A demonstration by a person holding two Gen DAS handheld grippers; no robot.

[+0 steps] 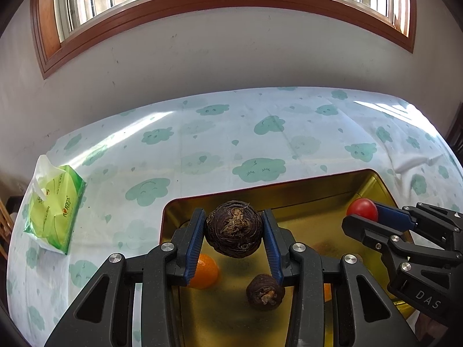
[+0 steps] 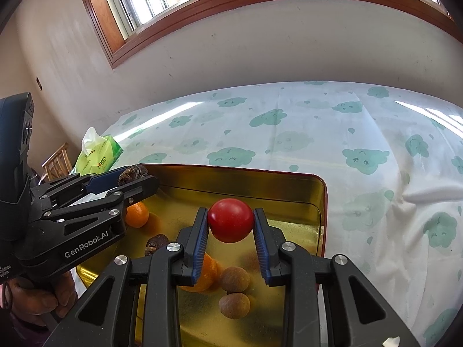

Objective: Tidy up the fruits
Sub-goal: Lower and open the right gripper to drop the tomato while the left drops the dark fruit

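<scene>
At the far left of the bench [image 1: 202,133], on its cloud-print cloth, lies a green tissue pack [image 1: 55,211], well apart from the gold tray [image 1: 289,190].

The left hand-held gripper [image 1: 233,228] hangs over the left part of the tray, its blue pads [image 1: 195,240] pressed on either side of a large dark brown water chestnut [image 1: 233,228]. The jaws stand only as far apart as that chestnut is wide, and it is lifted clear of the tray floor. Below it, on the tray, a mandarin [image 1: 204,271] lies just beside the left pad, and a smaller water chestnut [image 1: 264,292] lies under the right pad. In the right wrist view, a hand [image 2: 34,297] grips the handle of this tool.

Further right, the right hand-held gripper [image 2: 230,224] is over the middle of the tray and pinches a red cherry tomato [image 2: 230,224] between its pads [image 2: 262,240]. The jaws are narrow, closed to the tomato's width, and the tomato is held above the tray floor. Beneath it lie a second mandarin [image 2: 207,274] by the left pad and two pale brown round fruits [image 2: 234,279], one touching the other. The tray's right wall [image 2: 322,202] stands beyond the right pad.
</scene>
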